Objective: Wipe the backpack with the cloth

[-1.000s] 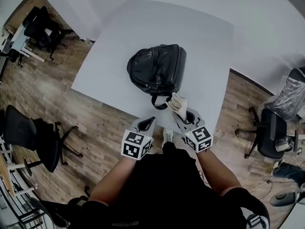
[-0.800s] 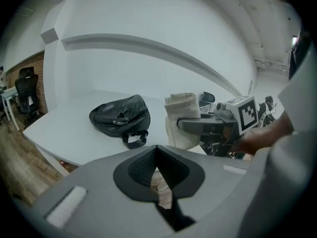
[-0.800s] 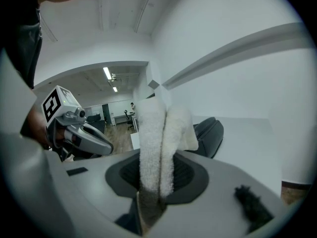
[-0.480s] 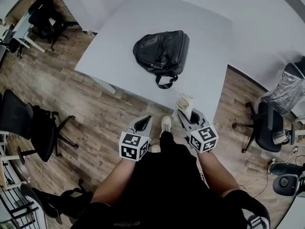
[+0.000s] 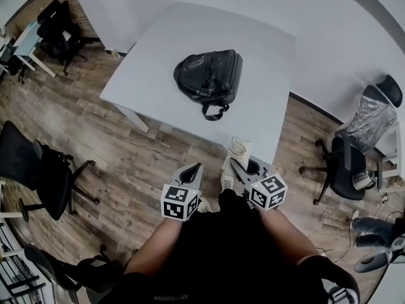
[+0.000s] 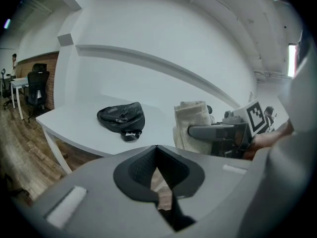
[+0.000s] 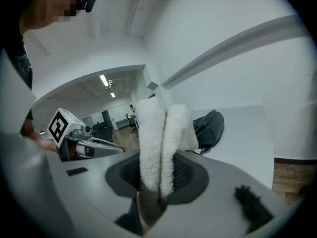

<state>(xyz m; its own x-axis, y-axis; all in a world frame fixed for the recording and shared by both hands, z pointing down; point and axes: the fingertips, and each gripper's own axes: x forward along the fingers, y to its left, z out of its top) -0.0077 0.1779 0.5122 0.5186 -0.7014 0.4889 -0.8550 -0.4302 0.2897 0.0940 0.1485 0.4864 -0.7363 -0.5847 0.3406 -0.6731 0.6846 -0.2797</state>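
Off the desk's (image 5: 269, 62) near edge, over the wooden floor (image 5: 126, 151), the left tongs (image 5: 193, 167) are closed on nothing. Beside them, nearer that edge, the right tongs (image 5: 236, 163) clamp a folded pale cloth (image 5: 239, 149). Beyond, the black backpack (image 5: 209, 76) lies flat mid-desk.

Black backpack (image 5: 209, 75); white table (image 5: 269, 56); cloth (image 5: 238, 149) cream, perhaps off-white in this light; floor (image 5: 126, 163) brown wood-grain.

Left tool (image 5: 193, 168) closed and empty; right tool (image 5: 244, 164) clamps the cloth (image 5: 238, 149).
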